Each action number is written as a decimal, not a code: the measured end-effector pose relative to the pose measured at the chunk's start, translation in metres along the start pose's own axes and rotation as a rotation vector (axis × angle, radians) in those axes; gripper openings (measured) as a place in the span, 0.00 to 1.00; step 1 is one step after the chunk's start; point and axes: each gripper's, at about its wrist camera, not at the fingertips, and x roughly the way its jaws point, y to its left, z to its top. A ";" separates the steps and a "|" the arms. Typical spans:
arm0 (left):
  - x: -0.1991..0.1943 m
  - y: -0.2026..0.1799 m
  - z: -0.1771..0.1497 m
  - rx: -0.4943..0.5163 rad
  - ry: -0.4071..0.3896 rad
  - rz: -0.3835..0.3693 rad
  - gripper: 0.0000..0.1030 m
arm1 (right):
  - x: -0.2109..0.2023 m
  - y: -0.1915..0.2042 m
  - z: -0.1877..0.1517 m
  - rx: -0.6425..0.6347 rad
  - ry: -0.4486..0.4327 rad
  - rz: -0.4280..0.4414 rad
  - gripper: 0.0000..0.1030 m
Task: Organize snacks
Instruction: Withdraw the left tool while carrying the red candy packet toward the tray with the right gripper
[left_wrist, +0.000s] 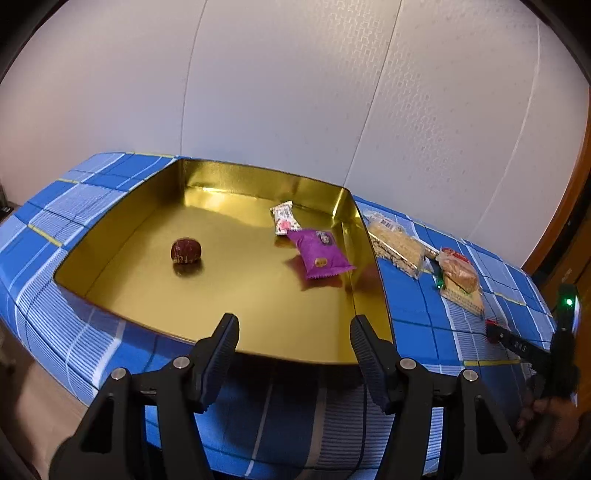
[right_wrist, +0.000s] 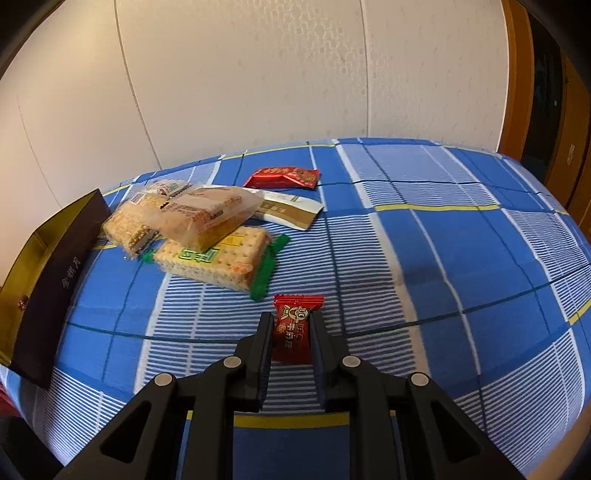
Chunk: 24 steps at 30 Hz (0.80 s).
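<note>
A gold tin tray lies on the blue checked cloth; its dark outer wall shows in the right wrist view. In it lie a brown round snack, a purple packet and a small white packet. My left gripper is open and empty over the tray's near rim. My right gripper is shut on a small red candy packet, held just above the cloth. Cracker packs, a bread pack, a white-gold sachet and a red packet lie on the cloth.
The cloth-covered table stands against a pale wall. A wooden door frame is at the right. The right gripper's body with a green light shows at the left wrist view's right edge.
</note>
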 end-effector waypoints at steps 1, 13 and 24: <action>-0.001 -0.001 -0.001 0.007 -0.005 0.003 0.62 | 0.001 0.004 0.000 -0.014 0.004 0.004 0.19; -0.014 0.012 -0.005 -0.052 -0.063 -0.029 0.63 | 0.003 0.029 -0.003 -0.077 0.025 -0.008 0.19; -0.028 0.013 -0.026 -0.029 -0.089 -0.009 0.63 | 0.004 0.058 0.008 -0.071 0.071 0.095 0.18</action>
